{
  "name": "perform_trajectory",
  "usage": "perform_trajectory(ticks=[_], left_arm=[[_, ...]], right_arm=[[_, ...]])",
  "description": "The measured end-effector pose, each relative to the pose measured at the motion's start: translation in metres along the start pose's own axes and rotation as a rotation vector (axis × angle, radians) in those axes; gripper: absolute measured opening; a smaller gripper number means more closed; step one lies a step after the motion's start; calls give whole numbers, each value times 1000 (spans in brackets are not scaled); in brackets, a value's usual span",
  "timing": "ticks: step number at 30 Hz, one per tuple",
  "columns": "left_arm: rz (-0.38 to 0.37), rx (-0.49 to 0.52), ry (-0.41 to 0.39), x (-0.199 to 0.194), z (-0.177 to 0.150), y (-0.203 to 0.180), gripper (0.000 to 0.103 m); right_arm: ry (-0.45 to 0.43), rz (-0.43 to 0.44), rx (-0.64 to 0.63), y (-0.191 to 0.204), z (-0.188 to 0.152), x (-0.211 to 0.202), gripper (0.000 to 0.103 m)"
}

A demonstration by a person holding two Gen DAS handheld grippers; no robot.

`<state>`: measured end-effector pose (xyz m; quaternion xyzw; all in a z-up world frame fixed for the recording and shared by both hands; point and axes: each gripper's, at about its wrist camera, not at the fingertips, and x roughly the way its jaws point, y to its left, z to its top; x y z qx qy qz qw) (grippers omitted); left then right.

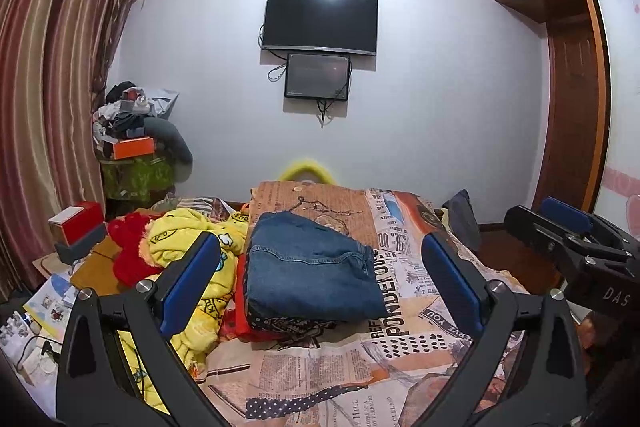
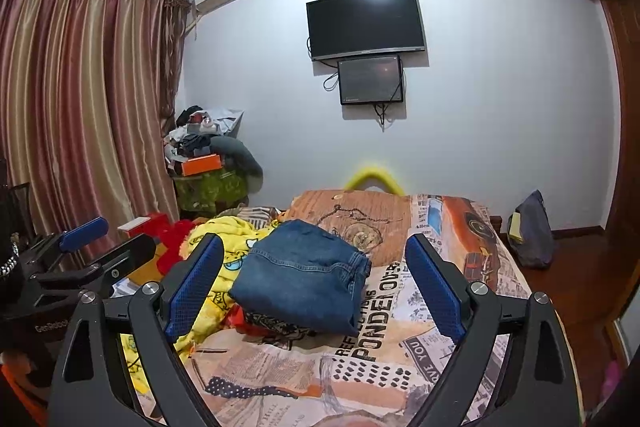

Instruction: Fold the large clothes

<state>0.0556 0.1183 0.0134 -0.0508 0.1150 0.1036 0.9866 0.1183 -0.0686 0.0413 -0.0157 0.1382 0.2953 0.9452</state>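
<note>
Folded blue jeans (image 1: 312, 267) (image 2: 300, 279) lie on top of a small stack of folded clothes, with red and dark patterned layers showing under them, on a bed with a newspaper-print cover (image 1: 400, 339). My left gripper (image 1: 320, 279) is open just short of the stack; its blue pads stand wide to either side and touch nothing. My right gripper (image 2: 316, 283) is also open, nothing pressed between its pads, the jeans ahead of it. Each gripper shows in the other's view: the right one (image 1: 548, 223) at the right edge, the left one (image 2: 110, 241) at the left edge.
A crumpled yellow cartoon blanket (image 1: 192, 239) and red plush fabric (image 1: 128, 251) lie left of the stack. A red box (image 1: 78, 221) and papers sit beside the bed. A cluttered pile (image 2: 200, 151) fills the corner by the curtain. A dark bag (image 2: 532, 231) stands on the floor at the right.
</note>
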Motion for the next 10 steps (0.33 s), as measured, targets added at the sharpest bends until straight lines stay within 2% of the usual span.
perform_trajectory(ticks=[10], left_arm=[[-12, 5, 1, 1, 0, 2, 101]], right_arm=[[6, 6, 11, -2, -1, 3, 92]])
